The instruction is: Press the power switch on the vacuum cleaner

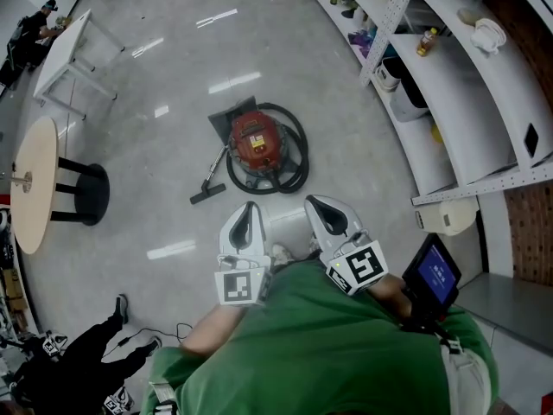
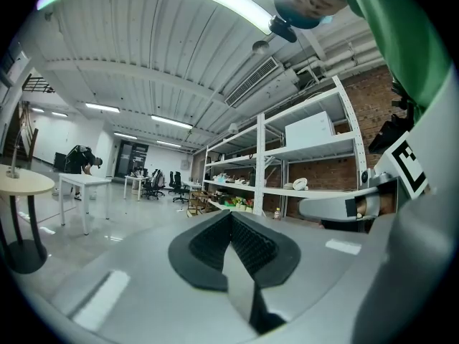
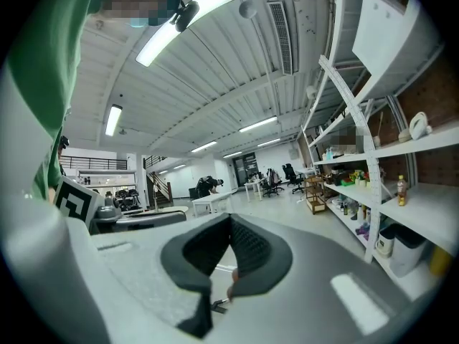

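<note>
The red vacuum cleaner (image 1: 257,141) stands mid-frame on the floor (image 1: 173,102). The left hand-held gripper (image 1: 249,210) and right hand-held gripper (image 1: 316,206) are well apart from it, below, jaws together and empty. The power switch's state can't be read.

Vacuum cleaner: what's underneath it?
The red vacuum cleaner stands on the grey floor, its black hose coiled around it. A dark flat piece shows behind; anything beneath the body is covered.
</note>
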